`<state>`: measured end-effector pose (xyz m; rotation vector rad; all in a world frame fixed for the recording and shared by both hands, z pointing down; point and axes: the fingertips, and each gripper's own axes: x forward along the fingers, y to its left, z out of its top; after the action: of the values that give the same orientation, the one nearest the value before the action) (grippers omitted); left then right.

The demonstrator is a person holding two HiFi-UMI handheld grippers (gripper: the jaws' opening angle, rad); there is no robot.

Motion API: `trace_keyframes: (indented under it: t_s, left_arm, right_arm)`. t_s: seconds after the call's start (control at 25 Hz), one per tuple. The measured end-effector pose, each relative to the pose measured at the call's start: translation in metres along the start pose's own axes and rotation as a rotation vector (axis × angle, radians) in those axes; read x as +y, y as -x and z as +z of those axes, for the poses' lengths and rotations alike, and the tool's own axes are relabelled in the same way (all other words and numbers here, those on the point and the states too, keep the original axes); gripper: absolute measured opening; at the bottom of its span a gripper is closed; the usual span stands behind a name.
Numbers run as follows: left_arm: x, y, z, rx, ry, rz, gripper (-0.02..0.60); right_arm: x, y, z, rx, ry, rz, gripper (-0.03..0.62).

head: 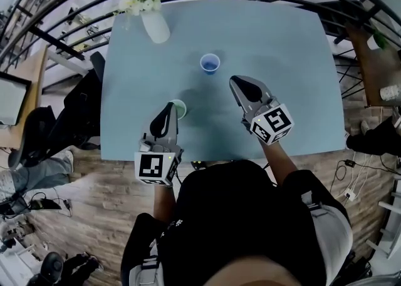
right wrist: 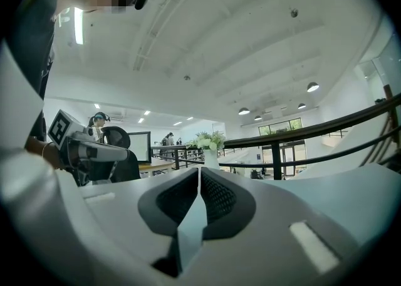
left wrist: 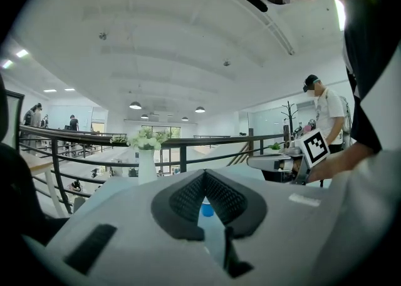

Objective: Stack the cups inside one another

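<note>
Cups stood unstacked on blue table (head: 282, 59)
The left gripper (head: 171, 107), jaws together and empty, hung just beside the green cup (head: 182, 109); the right gripper (head: 236, 81), likewise closed on nothing, was near the blue cup (head: 210, 63).

Matt smooth table (head: 282, 91); plastic cup (head: 210, 63); wood floor (head: 106, 184)

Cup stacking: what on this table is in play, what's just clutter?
In play:
- blue cup
- pale green cup, right beside the left gripper's tip
- left gripper and right gripper, both shut and empty

Just lying about:
- vase of white flowers, at the far left corner of the table
</note>
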<state>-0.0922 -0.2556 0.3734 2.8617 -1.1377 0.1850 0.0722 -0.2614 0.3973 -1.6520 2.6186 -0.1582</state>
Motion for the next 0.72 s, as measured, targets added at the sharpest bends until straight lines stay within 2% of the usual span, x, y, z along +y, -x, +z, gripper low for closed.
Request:
trace_keyframes:
  t_s: [0.32, 0.72]
  left_arm:
    - [0.017, -0.011, -0.001, 0.015, 0.004, 0.028, -0.014]
    - [0.038, -0.013, -0.01, 0.048, 0.026, 0.087, -0.014]
  right_arm:
    - [-0.018, -0.033, -0.008, 0.026, 0.001, 0.019, 0.043]
    - [-0.037, -0.067, -0.034, 0.085, 0.006, 0.021, 0.104]
